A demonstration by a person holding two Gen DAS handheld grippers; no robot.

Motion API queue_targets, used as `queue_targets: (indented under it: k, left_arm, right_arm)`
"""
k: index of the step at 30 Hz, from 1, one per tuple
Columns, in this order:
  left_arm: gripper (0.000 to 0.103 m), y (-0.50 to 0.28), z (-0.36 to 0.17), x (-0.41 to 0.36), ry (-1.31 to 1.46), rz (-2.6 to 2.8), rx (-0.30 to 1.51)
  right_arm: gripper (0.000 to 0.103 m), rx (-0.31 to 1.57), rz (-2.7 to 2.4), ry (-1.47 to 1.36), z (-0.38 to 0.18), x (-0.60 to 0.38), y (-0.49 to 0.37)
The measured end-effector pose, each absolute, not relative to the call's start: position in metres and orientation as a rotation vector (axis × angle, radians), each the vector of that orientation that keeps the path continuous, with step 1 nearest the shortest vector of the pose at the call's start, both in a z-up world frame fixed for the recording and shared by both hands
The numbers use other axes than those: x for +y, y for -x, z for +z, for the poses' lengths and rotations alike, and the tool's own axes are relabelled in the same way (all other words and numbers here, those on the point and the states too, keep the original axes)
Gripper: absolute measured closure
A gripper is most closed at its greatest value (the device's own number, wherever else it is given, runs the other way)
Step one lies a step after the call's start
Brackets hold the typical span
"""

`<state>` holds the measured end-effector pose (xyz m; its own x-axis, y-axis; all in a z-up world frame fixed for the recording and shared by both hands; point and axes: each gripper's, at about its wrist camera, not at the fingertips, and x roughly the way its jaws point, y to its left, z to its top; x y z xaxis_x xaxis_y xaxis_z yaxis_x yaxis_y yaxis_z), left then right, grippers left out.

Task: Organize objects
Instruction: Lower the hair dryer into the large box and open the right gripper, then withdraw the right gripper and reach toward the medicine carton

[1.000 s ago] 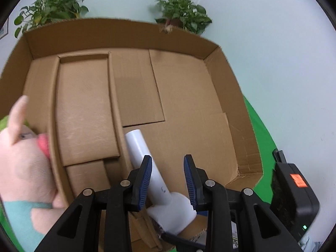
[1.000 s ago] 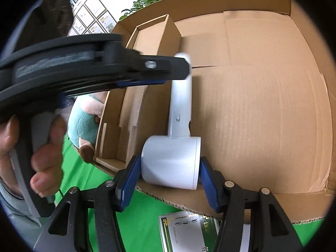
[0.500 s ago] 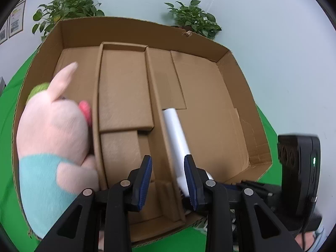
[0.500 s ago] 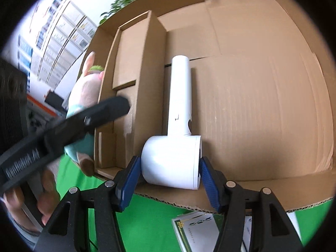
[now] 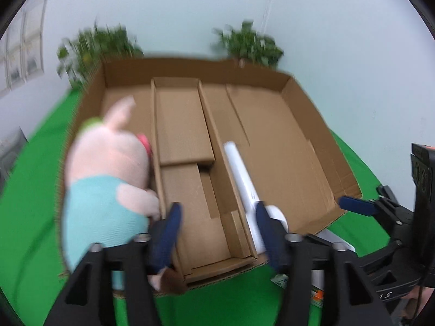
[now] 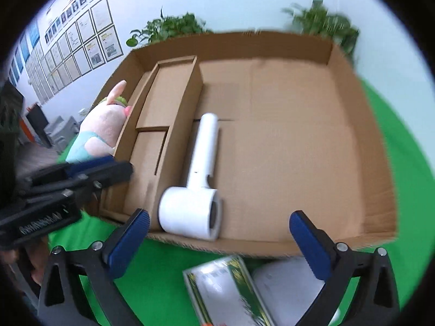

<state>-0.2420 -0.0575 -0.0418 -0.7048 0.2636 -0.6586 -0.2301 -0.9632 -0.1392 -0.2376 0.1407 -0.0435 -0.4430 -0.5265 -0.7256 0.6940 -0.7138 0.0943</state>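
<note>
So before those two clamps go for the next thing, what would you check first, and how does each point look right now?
1. White hair dryer lying inside cardboard box: ok.
2. Right gripper jaws just opened, clear of the dryer: ok.
3. Left gripper jaws just opened, nothing between them: ok.
4. Plush pig in its left compartment: ok.
5. Green booklet boxed: not ok, lying outside.
6. White object beside the booklet identified: cannot tell.

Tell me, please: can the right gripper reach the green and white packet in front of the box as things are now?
Probably yes. The packet lies on the green cloth just below the right gripper, outside the cardboard box. The fingers have just been opening, with nothing between them, and nothing covers the packet's near side.
</note>
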Motion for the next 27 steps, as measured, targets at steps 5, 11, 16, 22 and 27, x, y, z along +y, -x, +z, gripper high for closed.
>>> queue_targets:
  k: [5,11,16,22,27]
  left_arm:
    - [0.001,0.184,-0.01,-0.056,0.816,2.884,-0.041]
    - [0.001,0.135,0.006,-0.029,0.719,2.939,0.007]
    - [0.001,0.101,0.018,-0.013,0.676,2.977,-0.007]
    - [0.001,0.071,0.033,-0.003,0.639,3.01,0.001]
    - [0.001,0.058,0.038,0.0,0.607,3.018,0.013]
  right_arm:
    - [0.001,0.256,-2.225,-0.914,-0.04,0.147,0.219]
    - [0.001,0.262,-2.284,-0.812,-0.027,0.161,0.195]
    - [0.001,0.258,-2.308,-0.734,-0.015,0.182,0.182]
    - [0.001,0.245,-2.298,-0.698,-0.013,0.2,0.174]
    - [0.001,0.219,-2.285,-0.677,-0.014,0.204,0.171]
